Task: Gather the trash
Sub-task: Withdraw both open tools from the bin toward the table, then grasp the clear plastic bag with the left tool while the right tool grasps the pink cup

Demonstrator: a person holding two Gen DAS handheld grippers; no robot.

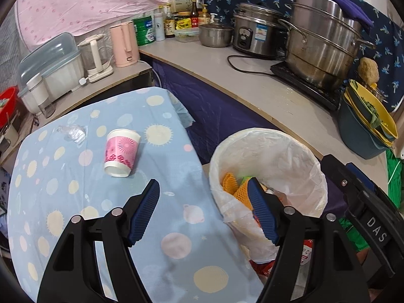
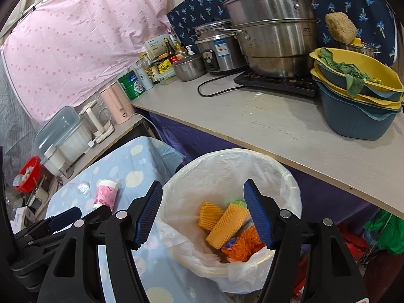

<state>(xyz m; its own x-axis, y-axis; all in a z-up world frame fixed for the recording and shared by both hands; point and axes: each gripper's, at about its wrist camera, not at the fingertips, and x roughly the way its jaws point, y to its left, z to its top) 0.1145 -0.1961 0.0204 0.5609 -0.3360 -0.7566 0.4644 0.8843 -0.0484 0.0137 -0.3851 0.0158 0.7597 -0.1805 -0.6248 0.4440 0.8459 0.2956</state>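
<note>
While your right gripper (image 2: 203, 212) hangs w/ jaws released over the lined bin (image 2: 290, 176), your left gripper (image 1: 203, 210), also released, holds nothing; paper cup (image 1: 121, 152) lies far left.

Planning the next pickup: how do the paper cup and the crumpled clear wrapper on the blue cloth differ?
The paper cup is opaque, white with a pink printed band; the crumpled clear wrapper is see-through and hard to spot against the cloth. The paper cup keeps its rigid round shape and lies tipped on its side; the wrapper is a flat, shapeless wad. The cup is the bulkier item. Both rest on the blue cloth, outside the lined bin.
</note>
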